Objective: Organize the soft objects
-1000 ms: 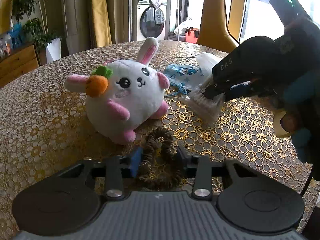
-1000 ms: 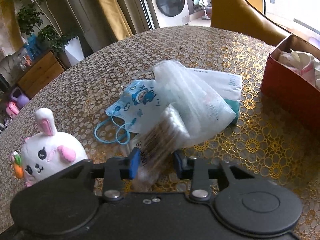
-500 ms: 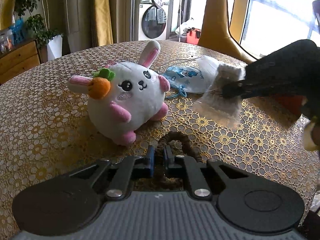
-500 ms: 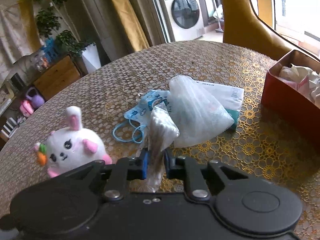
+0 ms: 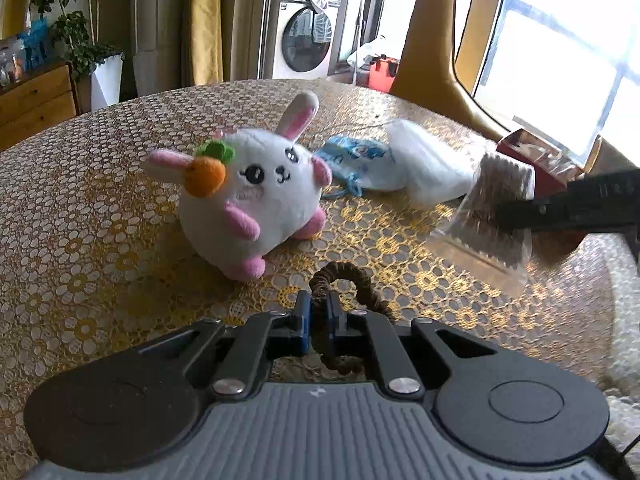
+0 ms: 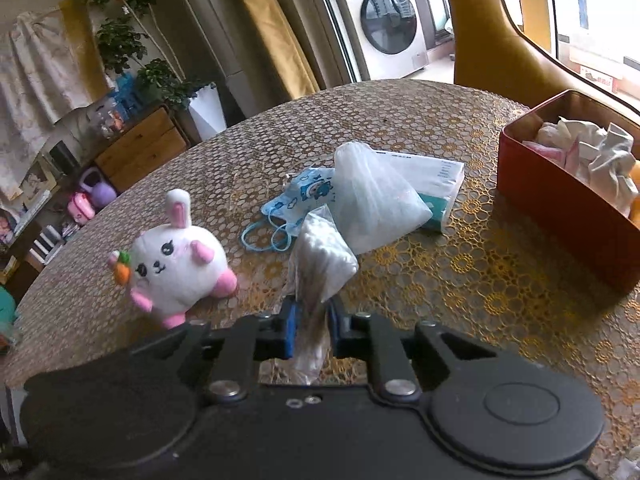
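My left gripper (image 5: 317,318) is shut on a brown hair scrunchie (image 5: 352,280), held just above the gold lace tablecloth. My right gripper (image 6: 312,326) is shut on a clear bag of cotton swabs (image 6: 320,256), lifted off the table; that bag also shows in the left wrist view (image 5: 492,216). A white plush bunny (image 5: 256,196) with a carrot sits on the table ahead of the left gripper, and shows in the right wrist view (image 6: 176,264). A red box (image 6: 560,196) with crumpled cloths stands at the right.
A blue child's face mask (image 6: 296,200), a white mesh bag (image 6: 372,196) and a tissue pack (image 6: 436,172) lie together mid-table. A yellow chair (image 6: 492,36) stands behind the table. The table edge (image 5: 616,280) curves close at the right.
Both grippers closed on their objects and rose. The left shut on the scrunchie; the right shut on the swab bag and lifted it away from the pile, toward the right.
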